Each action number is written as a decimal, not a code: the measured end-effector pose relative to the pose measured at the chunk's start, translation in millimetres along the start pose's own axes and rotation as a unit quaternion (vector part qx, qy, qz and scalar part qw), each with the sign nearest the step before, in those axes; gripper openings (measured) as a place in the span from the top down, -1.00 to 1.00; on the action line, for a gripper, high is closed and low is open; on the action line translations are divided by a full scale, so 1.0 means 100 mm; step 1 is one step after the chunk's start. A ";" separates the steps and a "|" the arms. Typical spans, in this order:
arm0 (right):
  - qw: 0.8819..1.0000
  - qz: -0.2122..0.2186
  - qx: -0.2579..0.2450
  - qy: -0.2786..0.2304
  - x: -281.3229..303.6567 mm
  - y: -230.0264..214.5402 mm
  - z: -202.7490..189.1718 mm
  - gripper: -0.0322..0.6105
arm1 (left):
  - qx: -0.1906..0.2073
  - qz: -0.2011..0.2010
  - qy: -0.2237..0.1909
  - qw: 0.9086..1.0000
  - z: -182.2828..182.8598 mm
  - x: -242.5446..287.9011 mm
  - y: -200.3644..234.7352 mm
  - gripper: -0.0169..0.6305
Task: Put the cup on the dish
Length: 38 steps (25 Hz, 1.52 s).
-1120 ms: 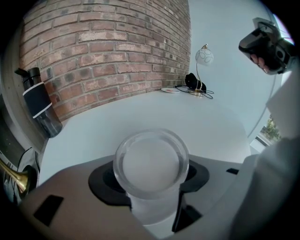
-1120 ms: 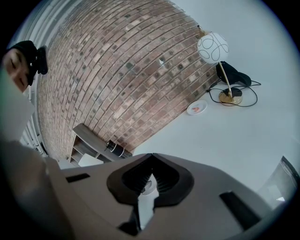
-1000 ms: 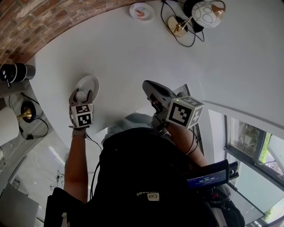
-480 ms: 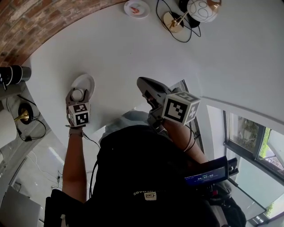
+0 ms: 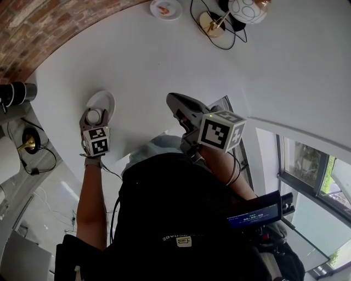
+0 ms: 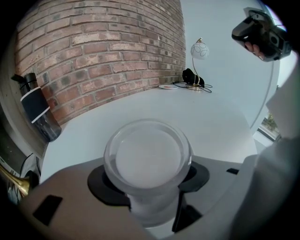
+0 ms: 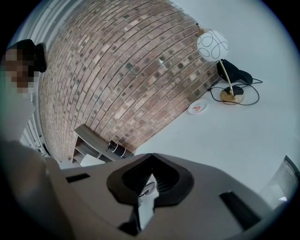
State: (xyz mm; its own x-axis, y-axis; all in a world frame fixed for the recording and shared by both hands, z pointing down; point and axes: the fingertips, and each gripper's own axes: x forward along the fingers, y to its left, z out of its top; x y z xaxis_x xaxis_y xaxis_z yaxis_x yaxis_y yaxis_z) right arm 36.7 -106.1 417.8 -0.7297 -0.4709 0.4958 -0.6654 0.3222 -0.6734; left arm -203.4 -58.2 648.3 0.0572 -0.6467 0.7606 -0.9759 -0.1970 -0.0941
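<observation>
A clear, frosted cup (image 6: 147,157) sits upright between the jaws of my left gripper (image 6: 149,185), which is shut on its lower part. From the head view, the cup (image 5: 95,116) and left gripper (image 5: 95,121) are at the near edge of a white dish (image 5: 102,100) on the white table; I cannot tell whether the cup touches the dish. The cup hides the dish from the left gripper view. My right gripper (image 5: 172,100) is held above the table to the right, well apart from the dish. Its jaws (image 7: 148,185) are shut with nothing in them.
At the table's far side lie a small plate (image 5: 165,8) with something red, a lamp (image 5: 244,9) with a round patterned shade, its gold base (image 5: 209,23) and black cable. A dark bottle (image 5: 16,93) stands left by the brick wall (image 6: 103,51).
The whole view has drifted slightly left and up. The left gripper still holds the cup at the dish's near edge; the right gripper stays shut and raised.
</observation>
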 end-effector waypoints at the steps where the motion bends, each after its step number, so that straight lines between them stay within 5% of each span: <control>1: 1.000 0.001 0.000 0.000 0.00 0.00 0.00 0.89 | -0.003 -0.002 0.000 1.000 0.01 0.00 0.00 0.15; 11: 1.000 0.015 -0.002 -0.001 0.00 0.06 -0.02 0.89 | 0.022 0.001 -0.006 1.000 0.01 -0.24 0.02 0.14; 22: 0.999 0.040 -0.007 0.014 0.05 0.11 -0.06 0.89 | 0.003 0.026 0.005 1.000 -0.26 -0.54 0.08 0.14; 38: 0.992 0.124 -0.031 0.011 0.18 0.46 0.12 0.89 | -0.066 0.067 -0.108 0.990 0.53 -1.65 0.04 0.14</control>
State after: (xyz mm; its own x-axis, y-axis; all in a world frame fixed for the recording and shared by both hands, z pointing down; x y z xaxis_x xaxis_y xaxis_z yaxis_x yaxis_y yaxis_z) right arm -5.4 -109.6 389.0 -0.8751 -0.3522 0.3319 -0.4728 0.4763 -0.7414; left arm -205.6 8.5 488.7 -0.0448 -0.8062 0.5899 -0.9959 -0.0101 -0.0894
